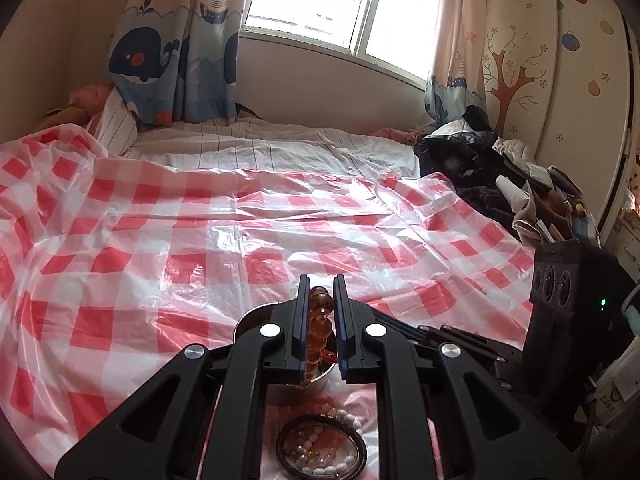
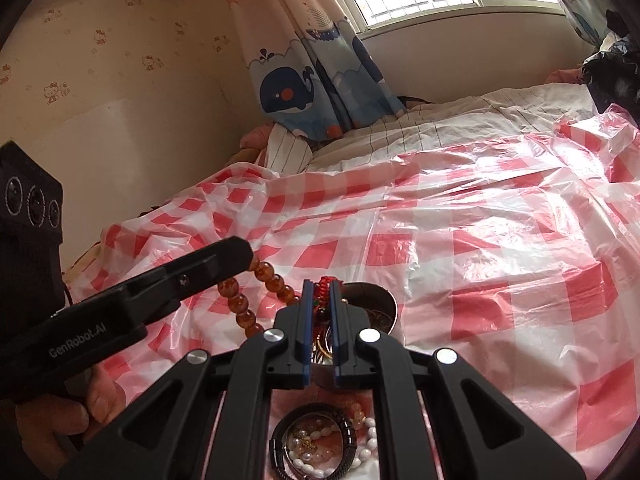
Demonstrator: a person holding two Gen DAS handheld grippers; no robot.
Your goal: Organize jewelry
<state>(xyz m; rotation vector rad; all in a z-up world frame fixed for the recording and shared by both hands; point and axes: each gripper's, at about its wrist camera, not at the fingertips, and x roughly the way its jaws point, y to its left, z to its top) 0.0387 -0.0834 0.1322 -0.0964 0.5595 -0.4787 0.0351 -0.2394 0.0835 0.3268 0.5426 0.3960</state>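
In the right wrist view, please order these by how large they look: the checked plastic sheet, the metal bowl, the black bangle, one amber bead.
1. checked plastic sheet
2. metal bowl and black bangle: they look similar; the bangle lies nearer the camera and the bowl is partly hidden, so no ranking.
3. amber bead

Sunlit window (image 1: 320, 0), whale curtains (image 1: 176, 52), bed (image 1: 272, 148)

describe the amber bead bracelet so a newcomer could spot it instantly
On the red-checked plastic sheet over the bed, find the two black grippers above a round metal tin. The amber bead bracelet hangs between them, above the sheet. Unlike the white-bead and black bracelets below, its beads are large, translucent orange.
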